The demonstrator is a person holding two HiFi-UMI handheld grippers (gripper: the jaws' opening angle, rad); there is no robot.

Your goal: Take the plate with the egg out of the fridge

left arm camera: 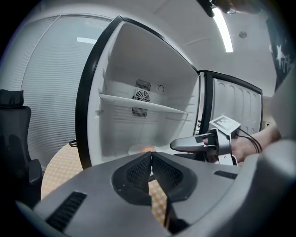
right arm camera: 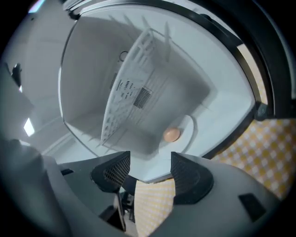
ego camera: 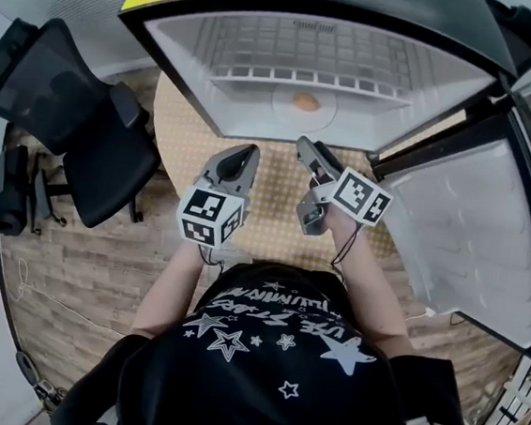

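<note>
Egg (ego camera: 305, 101) sits on the white plate (ego camera: 325, 119) on the fridge (ego camera: 193, 48) floor, at twelve o'clock from me, well clear of both tongs. My left gripper (ego camera: 247, 151) has its jaws pressed together with nothing between them. In the left gripper view its closed tips hide most of the plate, so I see only a pale sliver and an orange smudge. My right gripper (ego camera: 304, 146) holds its jaws wide apart and empty. In the right gripper view the plate lies beyond the tips, toward one o'clock.

From the head view I cannot read either pair of jaws, because the gripper bodies cover them. The wire shelf (ego camera: 301, 55) hangs above the plate. The open door (ego camera: 471, 228) at three o'clock is cut off by the frame edge. An office chair (ego camera: 86, 122) stands at nine o'clock.
</note>
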